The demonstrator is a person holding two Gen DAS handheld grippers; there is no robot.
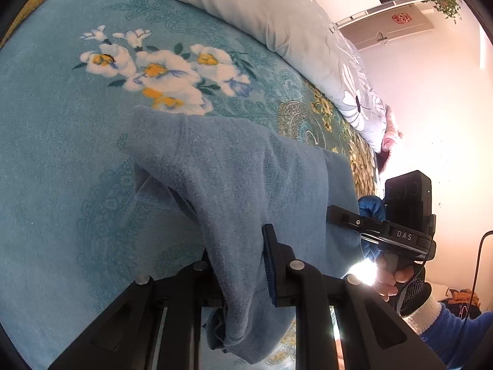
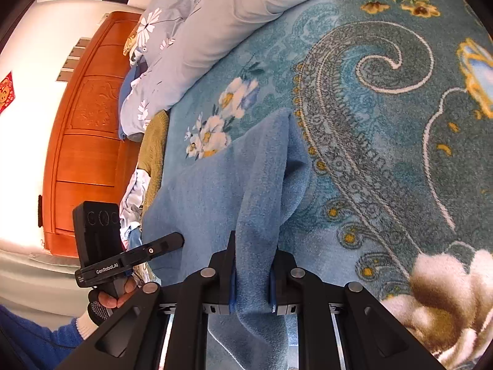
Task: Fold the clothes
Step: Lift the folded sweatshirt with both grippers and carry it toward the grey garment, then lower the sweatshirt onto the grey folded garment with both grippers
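Observation:
A blue-grey fleece garment (image 1: 234, 178) hangs stretched between both grippers above the flowered blanket. My left gripper (image 1: 240, 265) is shut on one bunched edge of it. My right gripper (image 2: 252, 274) is shut on the other edge; the garment (image 2: 222, 191) drapes away from it down onto the bed. The right gripper also shows in the left wrist view (image 1: 382, 231), at the garment's far side. The left gripper shows in the right wrist view (image 2: 138, 256), at the left.
The teal flowered blanket (image 1: 77, 154) covers the bed. A pale floral quilt (image 1: 277, 21) lies bunched along the far side. A wooden headboard (image 2: 86, 123) stands at the left of the right wrist view, with crumpled clothes (image 2: 135, 203) near it.

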